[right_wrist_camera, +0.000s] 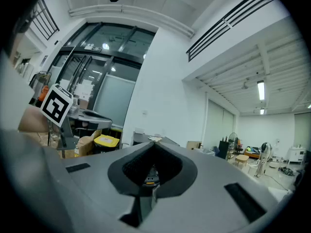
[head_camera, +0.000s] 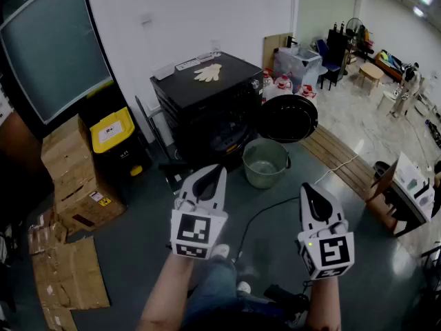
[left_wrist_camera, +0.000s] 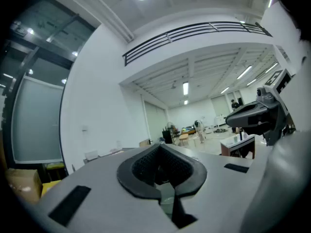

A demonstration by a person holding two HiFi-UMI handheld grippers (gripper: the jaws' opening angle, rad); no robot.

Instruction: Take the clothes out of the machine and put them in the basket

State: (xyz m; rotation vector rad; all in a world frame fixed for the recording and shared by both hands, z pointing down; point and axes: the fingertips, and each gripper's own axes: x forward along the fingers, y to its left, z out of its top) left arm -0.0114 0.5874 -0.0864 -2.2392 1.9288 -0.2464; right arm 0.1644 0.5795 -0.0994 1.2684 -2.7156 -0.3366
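Note:
The black washing machine [head_camera: 207, 105] stands against the white wall, and its round door [head_camera: 288, 118] is swung open to the right. The drum opening [head_camera: 231, 140] is dark; I cannot make out any clothes in it. A green round basket [head_camera: 265, 163] sits on the floor in front of the machine, apparently with nothing in it. My left gripper [head_camera: 211, 176] and right gripper [head_camera: 311, 193] are held level over the floor, short of the basket, both shut with nothing between the jaws. The machine's top [right_wrist_camera: 146, 139] peeks over the right jaws.
A pale glove [head_camera: 208, 72] lies on the machine's top. Cardboard boxes [head_camera: 72, 178] and a yellow-lidded bin [head_camera: 112, 131] stand at the left. A cable [head_camera: 258, 216] runs over the floor. Wooden boards [head_camera: 337, 158] and a small table [head_camera: 406, 188] are at the right.

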